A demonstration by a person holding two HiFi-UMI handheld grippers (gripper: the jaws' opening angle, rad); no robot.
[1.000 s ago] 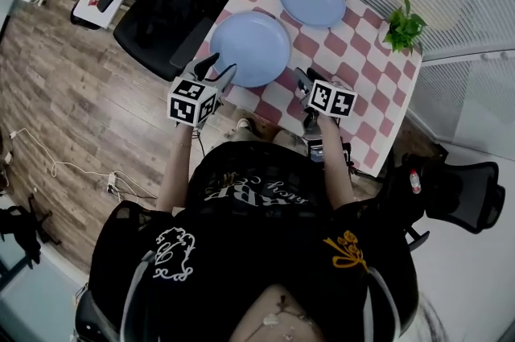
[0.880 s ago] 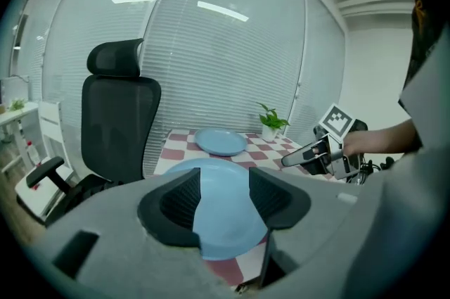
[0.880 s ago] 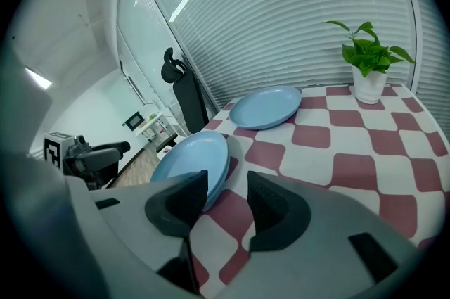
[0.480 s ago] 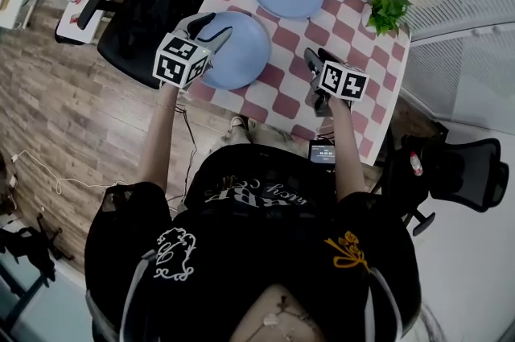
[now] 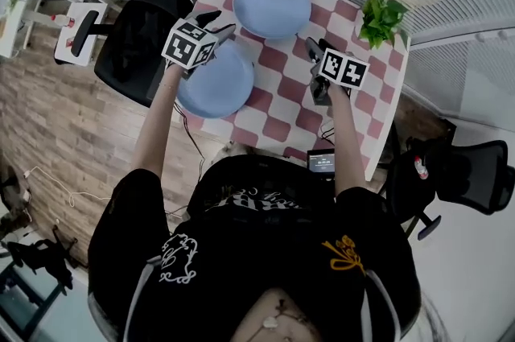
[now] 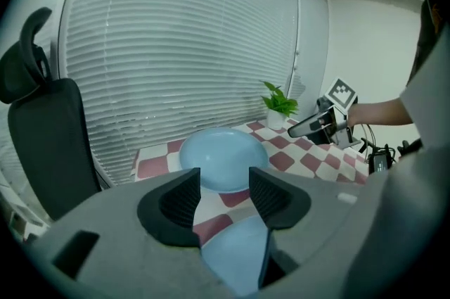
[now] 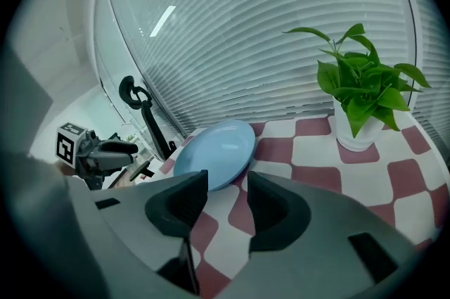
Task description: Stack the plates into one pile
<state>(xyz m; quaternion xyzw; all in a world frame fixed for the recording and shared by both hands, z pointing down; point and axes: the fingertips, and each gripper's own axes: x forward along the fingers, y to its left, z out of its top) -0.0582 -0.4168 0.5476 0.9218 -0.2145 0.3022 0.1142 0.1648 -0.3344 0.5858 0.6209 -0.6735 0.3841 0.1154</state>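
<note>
Left gripper (image 5: 219, 23) jaws wide apart, held nothing — hovered over top edge of near plate (image 5: 216, 83), centre-left on checked table (image 5: 278, 103). Right gripper (image 5: 317, 51) jaws parted, empty. Far plate (image 5: 272, 4) sat upper centre, separate.

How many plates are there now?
2. The far plate lies at the table's back edge; the near plate lies at its left edge, beneath the left gripper. None seems hidden.
</note>
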